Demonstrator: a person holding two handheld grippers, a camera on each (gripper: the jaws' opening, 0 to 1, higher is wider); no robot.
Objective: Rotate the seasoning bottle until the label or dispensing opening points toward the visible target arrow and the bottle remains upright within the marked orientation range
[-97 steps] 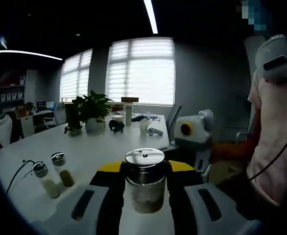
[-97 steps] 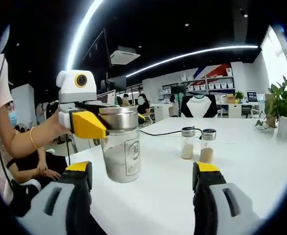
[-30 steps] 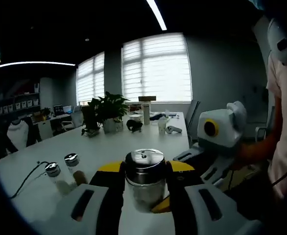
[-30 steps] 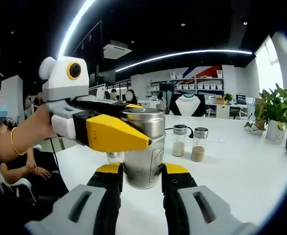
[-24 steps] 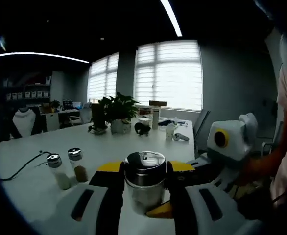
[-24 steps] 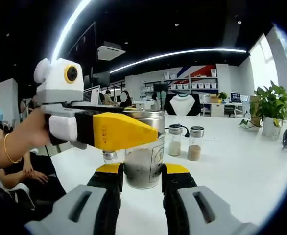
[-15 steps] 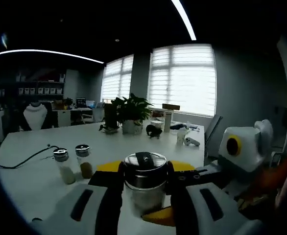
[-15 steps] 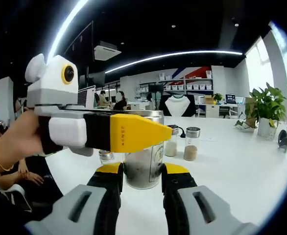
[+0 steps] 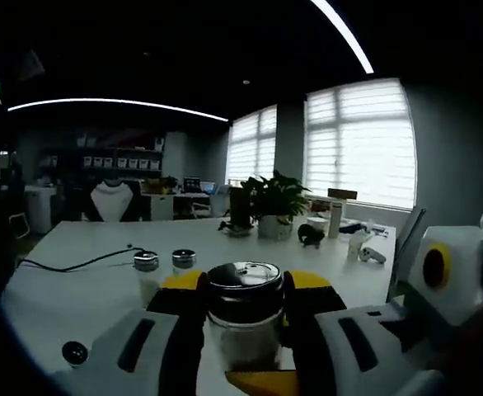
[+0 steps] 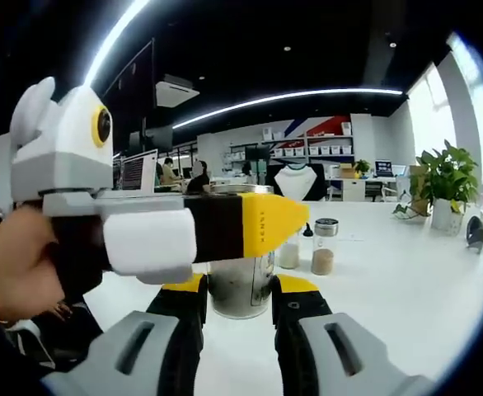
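Bottle (image 10: 241,285) stands upright on the table (image 10: 406,280), pinched low by the right gripper (image 10: 235,307) and at its steel cap by the left gripper (image 9: 243,307). Probably glass: stiff, slippery, weighty. Two shakers (image 10: 322,246) stand beyond.

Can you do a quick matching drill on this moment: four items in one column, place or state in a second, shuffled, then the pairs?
Column 1
1. seasoning bottle
2. two small shakers
3. potted plant
4. left gripper

Column 2
A. standing side by side on the white table, behind the big bottle
B. at the table's far right edge in the right gripper view
C. clamped at its metal lid, crossing the right gripper view from the left
D. gripped between both pairs of jaws, upright

Pairs: 1-D, 2-A, 3-B, 4-C
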